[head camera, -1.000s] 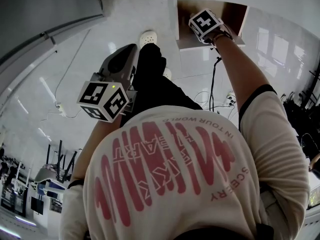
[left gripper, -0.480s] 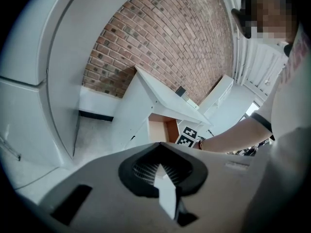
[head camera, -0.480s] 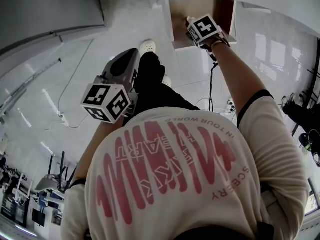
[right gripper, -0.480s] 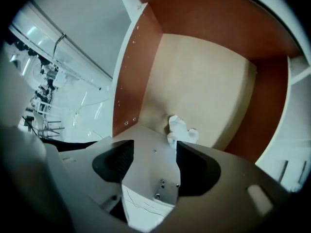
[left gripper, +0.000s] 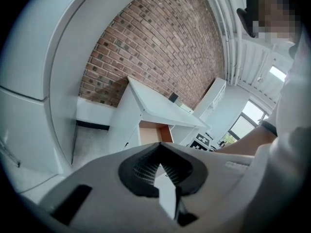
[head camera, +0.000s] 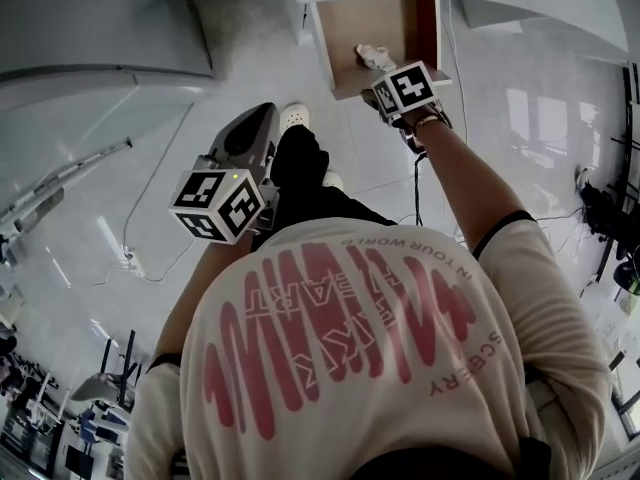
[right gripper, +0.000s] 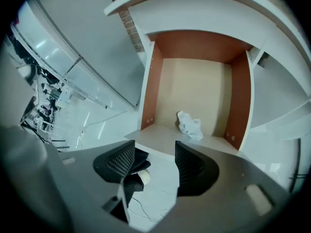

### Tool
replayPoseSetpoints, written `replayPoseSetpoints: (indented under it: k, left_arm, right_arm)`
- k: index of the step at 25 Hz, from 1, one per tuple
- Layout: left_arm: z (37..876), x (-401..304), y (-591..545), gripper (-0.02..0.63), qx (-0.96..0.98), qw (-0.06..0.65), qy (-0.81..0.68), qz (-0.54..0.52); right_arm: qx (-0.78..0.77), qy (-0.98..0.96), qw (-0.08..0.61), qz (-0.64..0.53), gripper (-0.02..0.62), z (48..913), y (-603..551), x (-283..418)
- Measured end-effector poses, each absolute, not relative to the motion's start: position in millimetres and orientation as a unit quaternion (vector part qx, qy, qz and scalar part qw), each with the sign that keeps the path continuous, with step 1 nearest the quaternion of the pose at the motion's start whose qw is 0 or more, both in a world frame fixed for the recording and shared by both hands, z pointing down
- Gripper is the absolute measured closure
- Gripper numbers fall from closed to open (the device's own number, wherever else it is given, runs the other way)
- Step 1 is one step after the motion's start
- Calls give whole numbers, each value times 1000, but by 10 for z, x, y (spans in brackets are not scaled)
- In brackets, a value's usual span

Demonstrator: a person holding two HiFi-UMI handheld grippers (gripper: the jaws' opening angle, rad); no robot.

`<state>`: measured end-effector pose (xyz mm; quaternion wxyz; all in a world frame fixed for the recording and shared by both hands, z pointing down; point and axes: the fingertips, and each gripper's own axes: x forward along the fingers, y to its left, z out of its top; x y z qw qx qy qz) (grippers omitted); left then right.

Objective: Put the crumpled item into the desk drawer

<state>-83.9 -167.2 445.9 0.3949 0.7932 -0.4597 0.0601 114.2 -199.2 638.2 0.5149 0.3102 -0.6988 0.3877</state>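
The right gripper [right gripper: 154, 150] holds its 2 jaws wide apart and empty; they have just been closing slightly. Beyond their tips the crumpled item [right gripper: 190, 124] lies in the open drawer [right gripper: 241, 96], near its front edge and apart from both side walls. The left gripper [left gripper: 159, 164] has its jaws closed on nothing.

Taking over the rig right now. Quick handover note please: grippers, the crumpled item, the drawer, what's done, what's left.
Left gripper: shut, nothing in it.
Right gripper: open, jaws have just been closing a little, nothing between them; it is over the drawer's front edge.
Crumpled white item: lies on the floor of the open desk drawer, near the front edge, clear of both grippers.
Done: the item is in the drawer.
Left: nothing the task names; the drawer is open, push it shut only if wanted.
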Motion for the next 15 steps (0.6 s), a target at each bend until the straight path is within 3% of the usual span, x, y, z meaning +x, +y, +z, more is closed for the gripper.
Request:
replayPoseSetpoints:
  k: [15]
  left_arm:
    - [3528,-243,-1406,603,835,309,-454,13]
  right_arm:
    - [359,-766,290,448,363,4830,-1430,1044]
